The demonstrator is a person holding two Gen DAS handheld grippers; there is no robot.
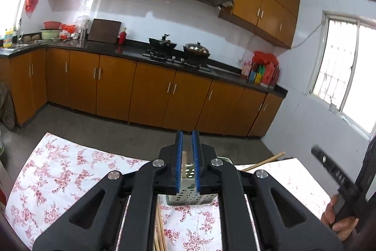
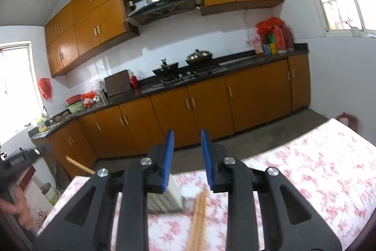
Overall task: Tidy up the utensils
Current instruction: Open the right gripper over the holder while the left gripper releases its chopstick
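A: Kitchen floor between table (image 1: 58,171) and cabinets (image 1: 150,95) looks clear from my feed. Table's far edge sits just past the utensil holder (image 1: 188,174).

B: Claws?

A: Left claw (image 1: 188,140) closed, nothing pinched; I see the holder behind its pads. Right claw (image 2: 188,157) partly open, empty, chopsticks (image 2: 199,215) lying on the floral cloth below it, holder just left of them.

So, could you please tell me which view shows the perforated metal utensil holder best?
The left wrist view: the perforated metal utensil holder sits sharp, its holes visible between the jaws. The right wrist view shows it blurred, partly hidden.
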